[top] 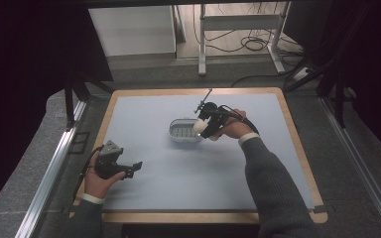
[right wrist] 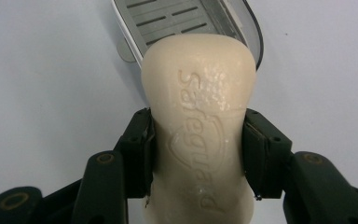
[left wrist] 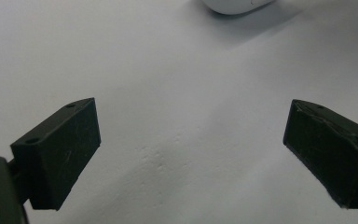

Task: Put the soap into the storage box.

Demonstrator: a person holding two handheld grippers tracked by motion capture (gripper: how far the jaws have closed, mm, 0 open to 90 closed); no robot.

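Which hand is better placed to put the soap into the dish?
Right. The right gripper already clamps the soap just above the dish; the left gripper sits open, far off.

The tabletop [top: 188,168] is evenly lit from above while its surroundings lie dark. Shadows are soft. The close views are sharp nearby, slightly grainy.

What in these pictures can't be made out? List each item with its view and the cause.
- Soap bar, right gripper view: its near end is cut off by the bottom edge, and the jaws of the right hand-held gripper cover its sides.
- Soap dish, right gripper view: the bar covers its near part and the top edge cuts off its far part.
- White object, left gripper view: cut off by the top edge, so unidentifiable.
- Soap lettering, high view: too small.
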